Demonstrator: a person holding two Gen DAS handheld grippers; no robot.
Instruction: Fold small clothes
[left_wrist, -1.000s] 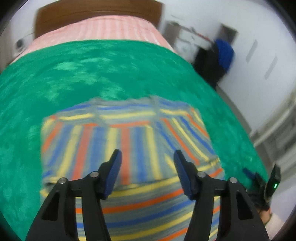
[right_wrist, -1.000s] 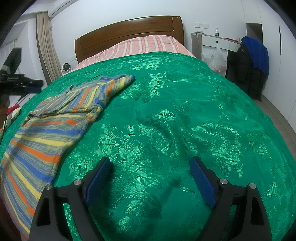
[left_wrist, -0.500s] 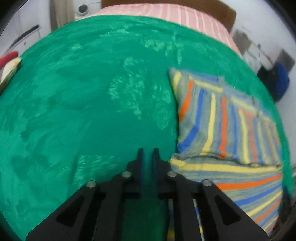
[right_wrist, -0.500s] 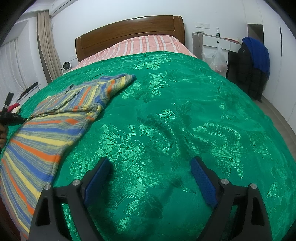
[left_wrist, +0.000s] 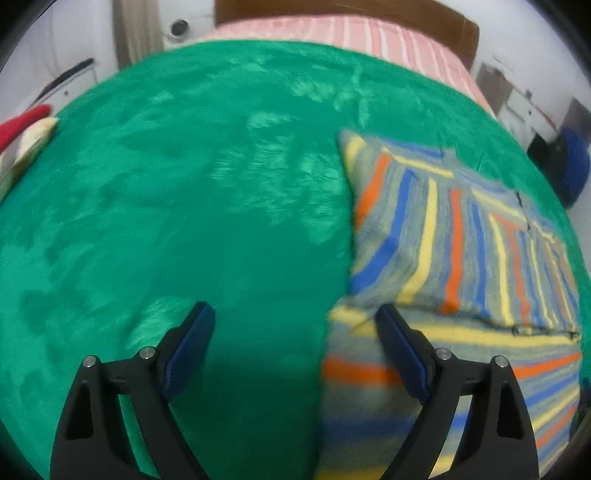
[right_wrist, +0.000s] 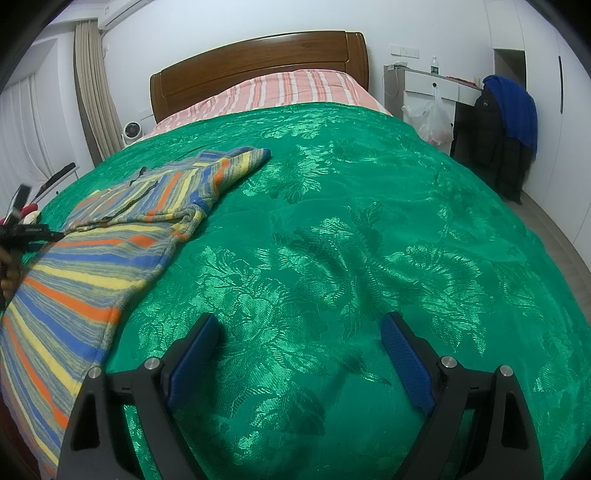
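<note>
A striped garment (left_wrist: 454, 280) in grey, blue, yellow and orange lies on the green bedspread (left_wrist: 207, 206), with its upper part folded over its lower part. My left gripper (left_wrist: 295, 339) is open and empty, low over the bedspread at the garment's left edge; its right finger overlaps that edge. In the right wrist view the garment (right_wrist: 110, 236) lies at the left. My right gripper (right_wrist: 299, 343) is open and empty over bare bedspread (right_wrist: 369, 240), to the right of the garment. The left gripper (right_wrist: 26, 230) shows at that view's far left edge.
A wooden headboard (right_wrist: 258, 62) and pink striped bedding (right_wrist: 280, 92) are at the far end. A white desk (right_wrist: 428, 85) and dark and blue clothes on a chair (right_wrist: 506, 125) stand right of the bed. A red and cream object (left_wrist: 26, 129) lies at the left edge.
My left gripper swung from above the garment to its left edge, shut half a second ago, and has opened again. My right gripper has stayed still and open.
</note>
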